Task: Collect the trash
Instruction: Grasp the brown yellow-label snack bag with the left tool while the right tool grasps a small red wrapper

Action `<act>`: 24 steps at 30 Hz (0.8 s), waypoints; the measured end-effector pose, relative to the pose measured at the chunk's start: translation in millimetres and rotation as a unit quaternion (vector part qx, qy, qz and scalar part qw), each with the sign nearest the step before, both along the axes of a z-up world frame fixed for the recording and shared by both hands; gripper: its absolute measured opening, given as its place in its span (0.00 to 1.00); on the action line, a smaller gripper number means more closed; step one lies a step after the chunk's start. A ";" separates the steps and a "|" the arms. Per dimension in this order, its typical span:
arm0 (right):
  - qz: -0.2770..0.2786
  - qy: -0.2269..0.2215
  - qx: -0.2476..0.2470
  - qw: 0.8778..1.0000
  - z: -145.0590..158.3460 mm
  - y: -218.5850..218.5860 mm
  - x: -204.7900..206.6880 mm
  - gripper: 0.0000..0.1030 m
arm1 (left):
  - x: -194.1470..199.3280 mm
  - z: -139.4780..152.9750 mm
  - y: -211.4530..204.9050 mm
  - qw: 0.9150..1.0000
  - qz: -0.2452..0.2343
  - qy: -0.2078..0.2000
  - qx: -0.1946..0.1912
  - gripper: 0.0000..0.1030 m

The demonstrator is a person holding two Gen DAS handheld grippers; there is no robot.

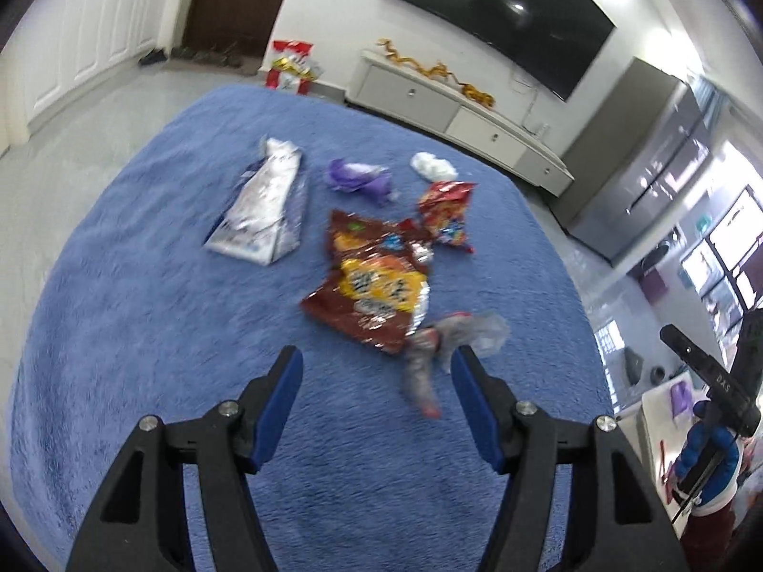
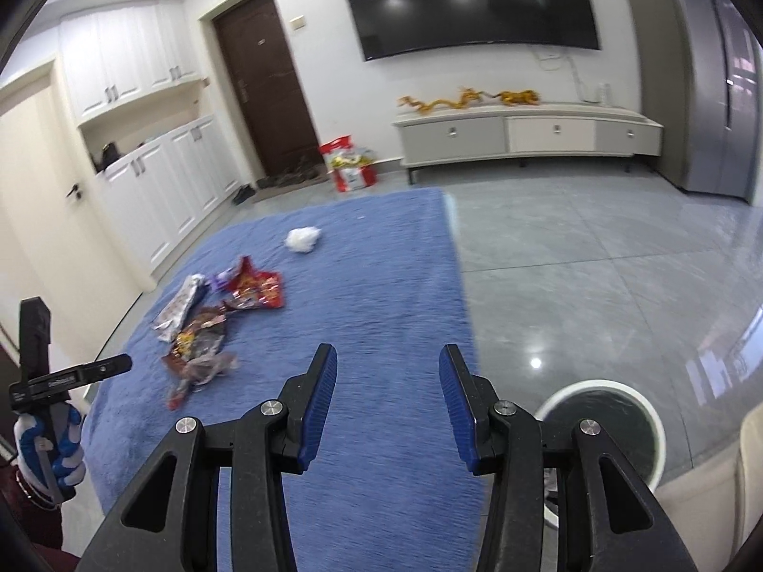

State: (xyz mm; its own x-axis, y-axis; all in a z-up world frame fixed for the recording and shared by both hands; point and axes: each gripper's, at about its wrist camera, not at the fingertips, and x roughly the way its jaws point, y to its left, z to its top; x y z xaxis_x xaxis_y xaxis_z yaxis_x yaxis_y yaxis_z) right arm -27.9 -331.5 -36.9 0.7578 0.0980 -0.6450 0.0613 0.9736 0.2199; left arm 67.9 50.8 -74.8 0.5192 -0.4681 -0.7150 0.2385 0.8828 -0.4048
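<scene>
Trash lies on a blue rug (image 1: 143,286): a large brown and yellow snack bag (image 1: 372,286), a clear crumpled wrapper (image 1: 443,348), a red snack bag (image 1: 446,214), a purple wrapper (image 1: 357,178), a silver and white bag (image 1: 267,205) and a white tissue ball (image 1: 433,165). My left gripper (image 1: 376,362) is open and empty, just above the rug, with the clear wrapper near its right finger. My right gripper (image 2: 387,364) is open and empty over the rug's (image 2: 381,286) right part, apart from the trash pile (image 2: 210,329) and tissue (image 2: 303,240).
A round white bin (image 2: 605,424) with a dark liner stands on the grey tile floor at the right of the rug. A low TV cabinet (image 2: 524,136), a red bag (image 2: 348,167) by the brown door and white cupboards (image 2: 157,190) line the walls.
</scene>
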 end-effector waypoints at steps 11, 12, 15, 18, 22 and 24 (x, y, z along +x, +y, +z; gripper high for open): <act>0.094 0.042 -0.002 0.995 -20.1 65.0 42.2 0.50 | 20.5 -33.3 12.5 0.995 0.019 0.062 -0.072 0.59; 0.106 0.048 0.001 0.993 -24.2 70.8 46.6 0.50 | 23.3 -35.0 11.9 0.995 0.019 0.066 -0.077 0.59; 0.134 0.065 0.008 0.989 -37.2 86.6 58.6 0.50 | 34.5 -40.3 7.1 0.991 0.018 0.082 -0.101 0.59; 0.155 0.081 0.018 0.984 -51.4 100.4 71.1 0.50 | 44.7 -46.7 -0.7 0.986 0.015 0.101 -0.129 0.59; 0.178 0.096 0.030 0.979 -66.1 114.4 82.7 0.50 | 59.3 -52.2 -6.7 0.980 0.024 0.117 -0.159 0.59; 0.190 0.103 0.034 0.976 -72.2 120.5 88.6 0.50 | 68.3 -54.2 -8.2 0.976 0.031 0.126 -0.174 0.59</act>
State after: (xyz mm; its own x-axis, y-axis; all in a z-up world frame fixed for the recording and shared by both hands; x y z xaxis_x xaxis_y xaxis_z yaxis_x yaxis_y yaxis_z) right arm 60.7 -211.1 -109.1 0.5135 0.3950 -0.7618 -0.2513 0.9181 0.3066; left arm 136.2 42.6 -129.0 0.3819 -0.6787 -0.6273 0.0432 0.6911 -0.7215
